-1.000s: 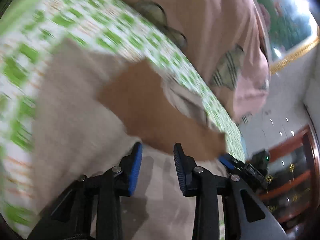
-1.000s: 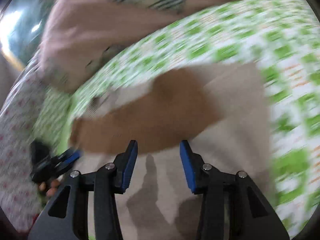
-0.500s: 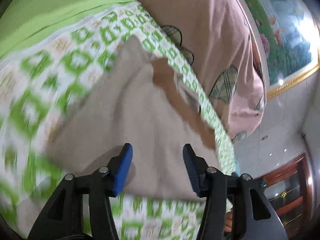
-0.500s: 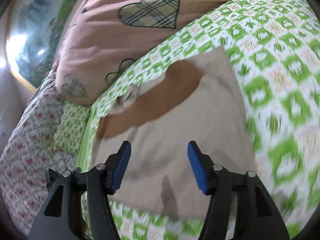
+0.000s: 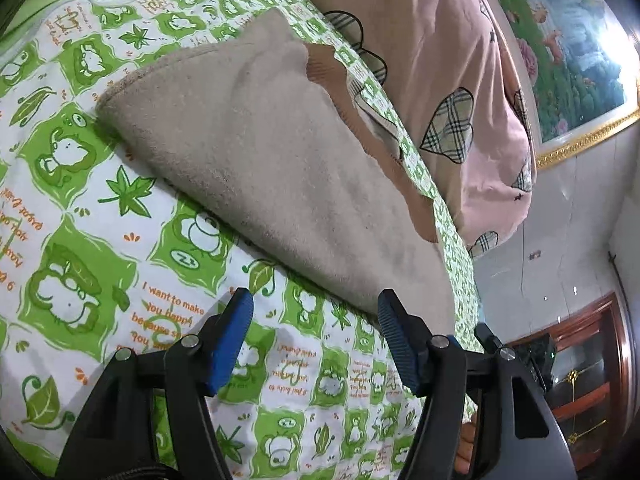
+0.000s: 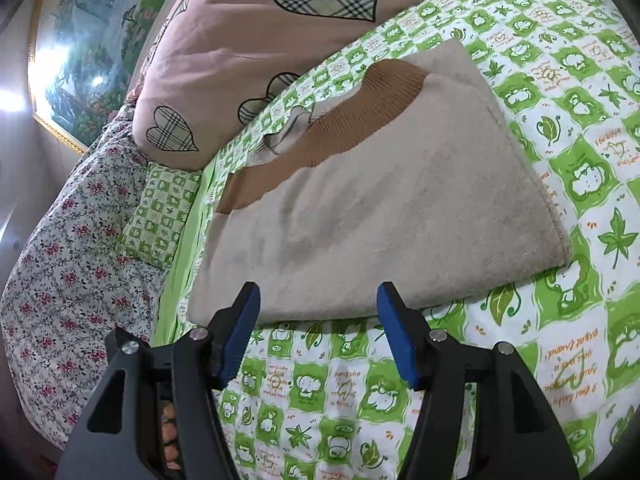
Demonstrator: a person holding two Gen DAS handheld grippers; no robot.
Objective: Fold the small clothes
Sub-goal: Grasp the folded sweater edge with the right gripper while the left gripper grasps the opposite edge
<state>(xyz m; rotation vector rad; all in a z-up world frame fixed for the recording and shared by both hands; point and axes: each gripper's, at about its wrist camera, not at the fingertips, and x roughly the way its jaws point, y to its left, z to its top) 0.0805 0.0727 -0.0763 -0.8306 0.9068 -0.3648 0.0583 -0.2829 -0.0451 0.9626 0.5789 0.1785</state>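
Beige folded garment (image 5: 280, 168) just beyond left claw (image 5: 316, 336), opening, right claw (image 6: 318, 332) wide, both empty

My left gripper (image 5: 314, 334) and my right gripper (image 6: 318, 328) are both black with blue ribbed pads (image 6: 240, 332). The folded garment (image 6: 380, 208) is plain beige, with a tan-brown ribbed band (image 6: 360, 108) showing along its edge toward eleven o'clock in my right view. The bed sheet (image 6: 580, 168) beneath it is a white and green check with cartoon animals, maple leaves and orange lettering. At twelve o'clock the quilt (image 6: 240, 40) is dusty pink with beige plaid hearts outlined in black. At nine o'clock the floral fabric (image 6: 60, 264) is white with small red flowers. The picture (image 5: 576, 48) on the wall is blue and green, framed in gold.
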